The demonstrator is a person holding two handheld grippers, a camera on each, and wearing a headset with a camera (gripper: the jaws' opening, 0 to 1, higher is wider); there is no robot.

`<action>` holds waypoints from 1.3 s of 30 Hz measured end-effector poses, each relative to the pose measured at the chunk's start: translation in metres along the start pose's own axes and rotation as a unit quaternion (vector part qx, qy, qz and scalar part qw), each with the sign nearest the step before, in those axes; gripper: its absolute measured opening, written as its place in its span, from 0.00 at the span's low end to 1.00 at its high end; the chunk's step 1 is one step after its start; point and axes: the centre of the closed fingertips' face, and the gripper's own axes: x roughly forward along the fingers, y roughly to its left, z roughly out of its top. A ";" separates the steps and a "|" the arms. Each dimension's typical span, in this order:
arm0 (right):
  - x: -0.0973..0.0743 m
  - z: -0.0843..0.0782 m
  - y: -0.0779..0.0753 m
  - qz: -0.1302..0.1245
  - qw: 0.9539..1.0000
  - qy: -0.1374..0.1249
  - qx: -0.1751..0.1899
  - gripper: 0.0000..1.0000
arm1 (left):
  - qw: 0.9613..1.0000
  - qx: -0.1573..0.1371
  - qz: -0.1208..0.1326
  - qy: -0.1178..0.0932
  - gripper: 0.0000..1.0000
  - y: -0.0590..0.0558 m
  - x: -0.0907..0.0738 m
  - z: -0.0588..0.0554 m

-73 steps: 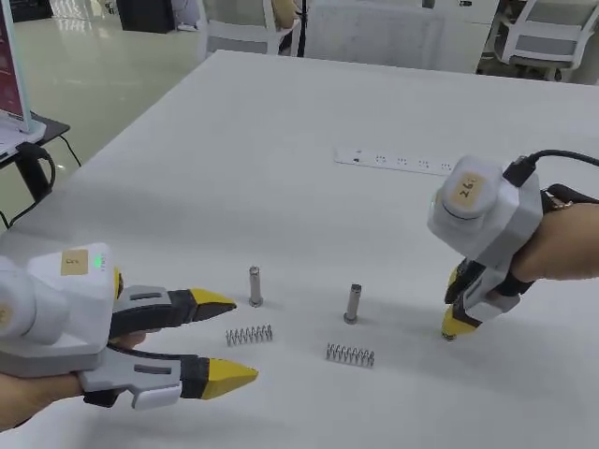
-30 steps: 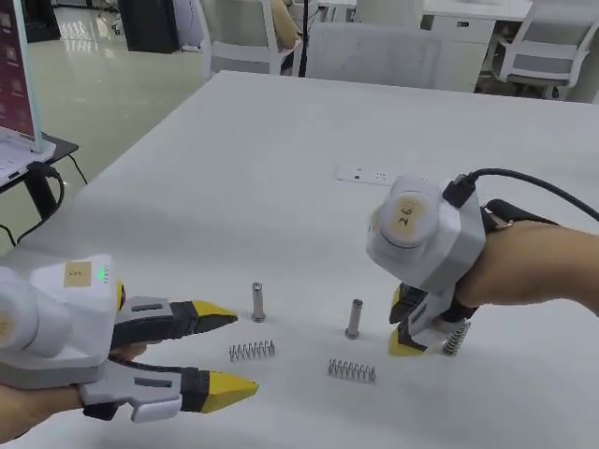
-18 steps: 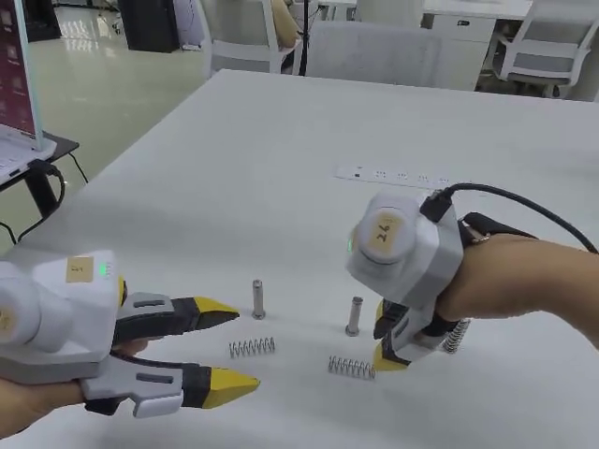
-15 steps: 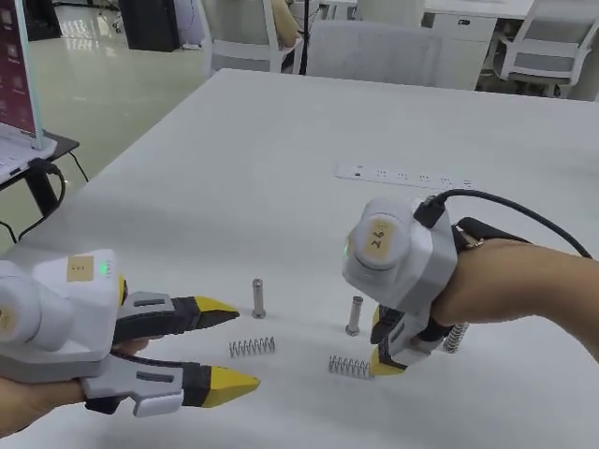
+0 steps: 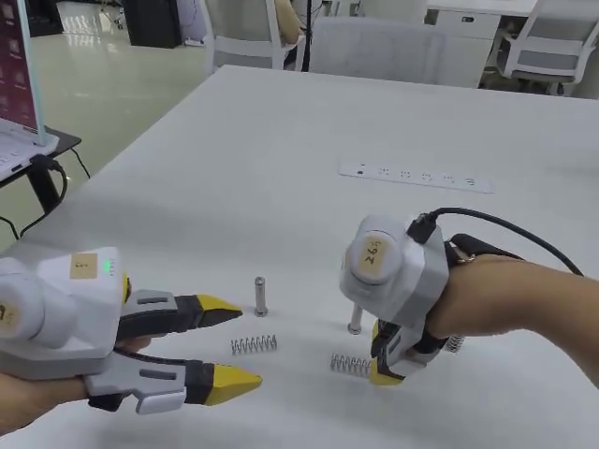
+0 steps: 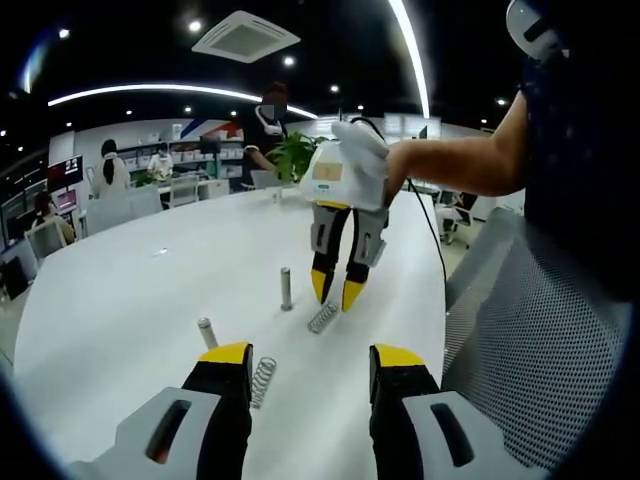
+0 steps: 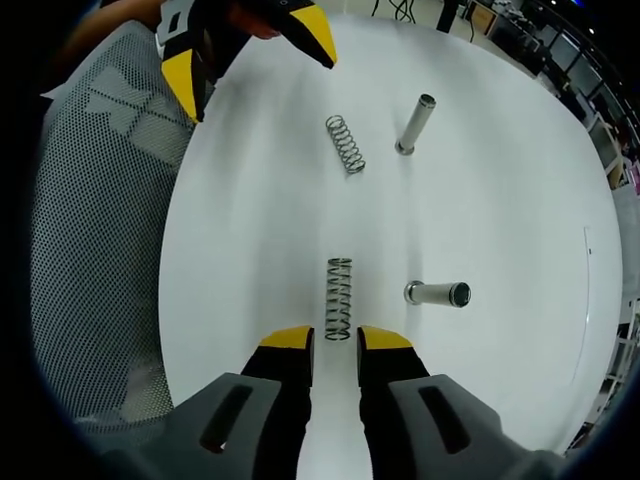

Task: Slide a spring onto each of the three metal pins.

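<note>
By the worktop's near edge, a spring lay just ahead of the right gripper — long axis running straight out from its narrowly parted jaws.

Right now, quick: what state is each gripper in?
Left gripper: open, jaws wide apart, holding nothing.
Right gripper: open, jaws narrowly apart at the near end of a spring, not clamped on it.

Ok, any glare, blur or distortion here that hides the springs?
Head view: even light, sharp, soft shadows; the spring by the right gripper reads clearly. Left gripper view: strong fisheye bending, bright ceiling lights, springs small yet visible. Right gripper view: curved table edge, but that spring's coils are crisp.
</note>
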 end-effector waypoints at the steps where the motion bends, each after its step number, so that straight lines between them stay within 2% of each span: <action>1: 0.001 0.000 0.000 0.000 1.000 -0.001 0.001 0.15 | 1.000 0.000 0.000 0.000 0.41 0.000 0.000 0.000; 16: 0.007 -0.002 -0.002 -0.002 1.000 0.008 -0.004 0.09 | 1.000 -0.001 0.002 0.000 0.40 0.001 -0.002 -0.001; 27: 0.006 -0.001 -0.003 -0.006 1.000 0.002 -0.001 0.08 | 1.000 0.001 -0.004 0.003 0.40 -0.001 0.000 0.001; 33: -0.001 0.001 -0.002 -0.008 1.000 0.000 0.002 0.08 | 1.000 0.005 -0.008 0.006 0.39 0.000 0.001 0.001; 39: -0.013 0.008 -0.001 -0.006 1.000 -0.015 0.008 0.08 | 1.000 0.015 -0.017 0.010 0.39 0.000 0.004 0.005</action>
